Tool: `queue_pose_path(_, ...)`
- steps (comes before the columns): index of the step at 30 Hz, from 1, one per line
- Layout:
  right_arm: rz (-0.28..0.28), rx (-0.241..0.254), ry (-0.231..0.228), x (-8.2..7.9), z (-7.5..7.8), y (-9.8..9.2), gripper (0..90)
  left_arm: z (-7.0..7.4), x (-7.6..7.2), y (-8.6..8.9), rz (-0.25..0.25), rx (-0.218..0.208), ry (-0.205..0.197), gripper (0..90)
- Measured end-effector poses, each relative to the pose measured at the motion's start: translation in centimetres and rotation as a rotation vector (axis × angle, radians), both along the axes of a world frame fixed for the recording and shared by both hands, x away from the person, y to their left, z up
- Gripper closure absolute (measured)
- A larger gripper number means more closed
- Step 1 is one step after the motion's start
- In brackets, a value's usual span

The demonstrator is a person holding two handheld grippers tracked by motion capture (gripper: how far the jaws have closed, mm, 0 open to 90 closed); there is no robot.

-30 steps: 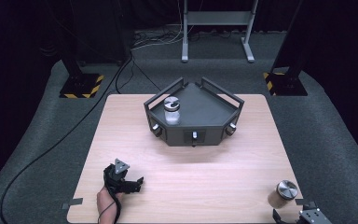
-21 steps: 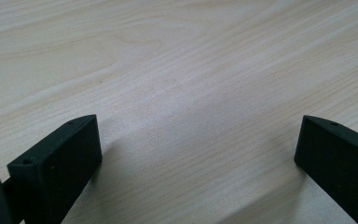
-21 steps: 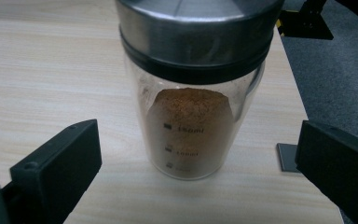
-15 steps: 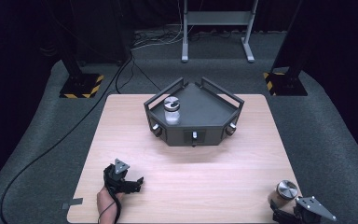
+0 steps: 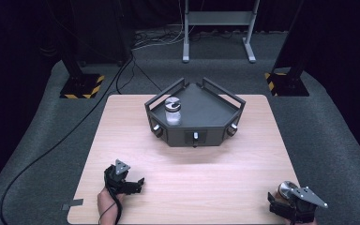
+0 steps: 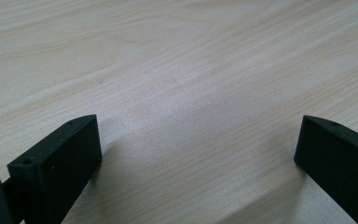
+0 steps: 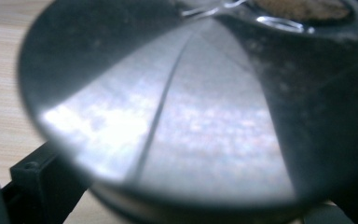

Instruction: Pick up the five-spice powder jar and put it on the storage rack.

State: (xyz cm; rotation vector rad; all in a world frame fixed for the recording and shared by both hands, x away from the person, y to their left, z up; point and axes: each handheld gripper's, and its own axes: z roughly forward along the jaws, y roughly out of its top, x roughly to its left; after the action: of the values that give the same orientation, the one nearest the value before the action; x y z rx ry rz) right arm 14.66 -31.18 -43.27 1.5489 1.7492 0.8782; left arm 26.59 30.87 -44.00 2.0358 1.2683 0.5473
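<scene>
Right gripper [image 5: 294,206]: in the right gripper view your jaws stand either side of a metal-lidded jar [image 7: 168,116], one black jaw tip visible at the lower left under the lid's rim, the other hidden behind the lid. You cannot tell from these pictures whether the jaws press on the jar or merely flank it. The jar stands at the near right corner of the wooden table [image 5: 187,187], its round lid [image 5: 287,189] just showing beyond the gripper's grey plate in the high view.

Handling, as a judgement: the brushed metal lid is stiff and smooth, so it is likely to slip under a shallow pinch. The body beneath is probably glass, rigid and breakable. Take hold below the lid, across the round body, with the jaws level and square to it.

Orientation: the jar appears upright, lid facing up, so its long axis runs vertical. Being round, it has no preferred facing about that axis.

Left gripper [image 5: 122,180]: the left gripper view shows its two jaws wide apart with nothing but bare wood grain between them. It rests low over the near left part of the table, well apart from the jar.

Farther out: a dark angular tray [image 5: 206,105] sits at the table's middle rear, with a second jar [image 5: 172,111] standing upright in its left part.
</scene>
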Motion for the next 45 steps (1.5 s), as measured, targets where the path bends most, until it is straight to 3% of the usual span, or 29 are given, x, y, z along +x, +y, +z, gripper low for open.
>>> queue_pose_path(5,-0.005,-0.013,0.009,0.32,-0.14,0.23,1.2,0.0,0.0,0.0,0.0,0.0,0.0,0.4)
queue_pose_path(11,0.006,-0.016,0.017,0.44,-0.3,0.18,9.1,0.0,0.0,0.0,0.0,0.0,0.0,0.4)
queue_pose_path(19,0.024,0.001,0.045,0.79,-0.29,-0.27,23.6,0.0,0.0,-0.01,0.0,0.0,0.0,0.5)
queue_pose_path(20,0.039,0.013,0.049,0.85,-0.27,-0.58,28.9,0.0,0.0,-0.01,0.0,0.0,0.0,0.4)
queue_pose_path(45,0.052,-0.005,0.043,0.71,-0.21,-0.32,30.1,0.0,0.0,0.0,0.0,0.0,0.0,0.5)
